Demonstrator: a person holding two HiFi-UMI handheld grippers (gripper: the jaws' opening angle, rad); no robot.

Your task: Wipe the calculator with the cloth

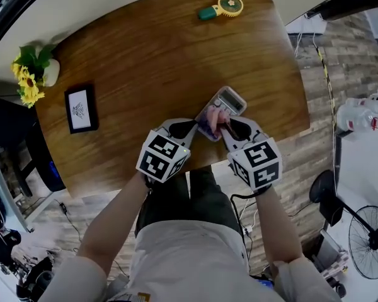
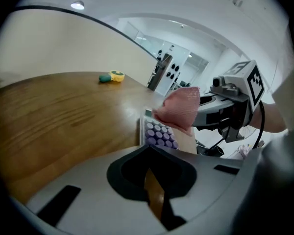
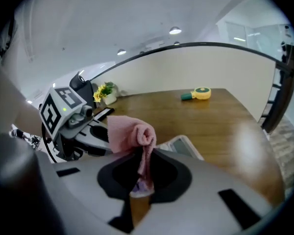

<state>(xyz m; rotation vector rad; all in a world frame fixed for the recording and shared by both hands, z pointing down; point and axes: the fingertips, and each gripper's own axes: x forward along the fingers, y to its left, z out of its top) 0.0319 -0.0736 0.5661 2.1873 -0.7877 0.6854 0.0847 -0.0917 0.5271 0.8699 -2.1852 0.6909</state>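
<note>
A small calculator (image 1: 230, 99) with purple keys lies near the front edge of the wooden table (image 1: 145, 61). A folded pink cloth (image 1: 215, 118) rests on its key end, and my right gripper (image 1: 225, 128) is shut on it. In the right gripper view the cloth (image 3: 130, 131) bunches up from the jaws, with the calculator (image 3: 185, 146) just beyond. My left gripper (image 1: 190, 128) is beside the calculator's near left corner, its jaws shut with nothing seen between them. In the left gripper view the keys (image 2: 159, 133) sit right ahead under the cloth (image 2: 179, 110).
A yellow and green gadget (image 1: 222, 6) lies at the table's far edge. A vase of yellow flowers (image 1: 33, 74) and a black picture frame (image 1: 80, 109) are at the left. A floor fan (image 1: 368, 231) stands on the floor to the right.
</note>
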